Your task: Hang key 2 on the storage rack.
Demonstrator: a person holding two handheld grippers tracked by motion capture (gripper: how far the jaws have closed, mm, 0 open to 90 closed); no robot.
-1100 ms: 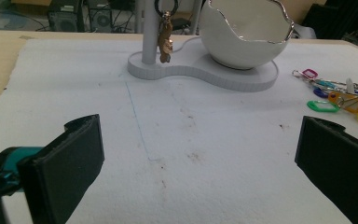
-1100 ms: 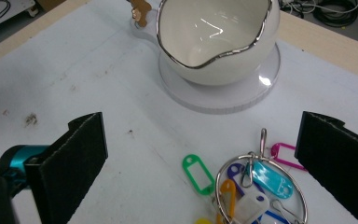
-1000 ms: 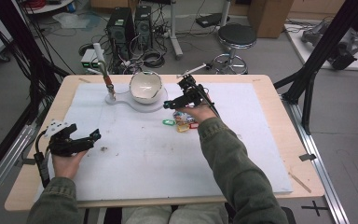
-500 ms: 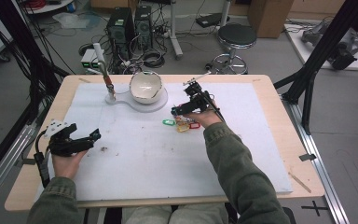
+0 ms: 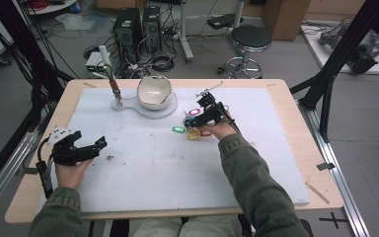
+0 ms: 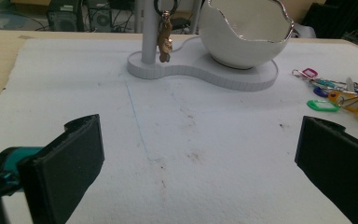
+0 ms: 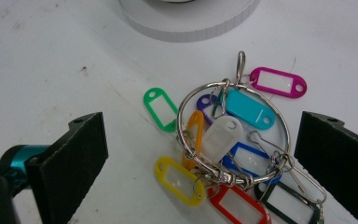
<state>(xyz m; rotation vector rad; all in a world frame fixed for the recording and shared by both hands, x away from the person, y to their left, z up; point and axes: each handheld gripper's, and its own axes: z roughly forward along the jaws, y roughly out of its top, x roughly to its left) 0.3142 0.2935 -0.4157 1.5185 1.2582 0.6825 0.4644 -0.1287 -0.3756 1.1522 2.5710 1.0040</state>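
- The right gripper (image 5: 199, 117) hovered just above the key ring (image 7: 233, 135), its jaws spread wide to either side of the ring and gripping nothing.
- The ring lay flat on the white mat (image 5: 177, 168) of the worktop (image 5: 286, 98), just in front of the stand (image 5: 148, 106), with coloured tags fanned around it.
- In the right gripper view a green tag (image 7: 160, 108) lay to the ring's left, a pink tag (image 7: 278, 82) beyond it, and a yellow tag (image 7: 178, 179) and a red tag (image 7: 237, 204) on the near side.
- The left gripper (image 5: 86, 148) rested near the mat's left edge, well apart from the ring, its jaws wide and empty.
- A white bowl (image 6: 244, 30) sat on the stand, and a brass charm (image 6: 164, 39) hung from the stand's post (image 6: 147, 30).
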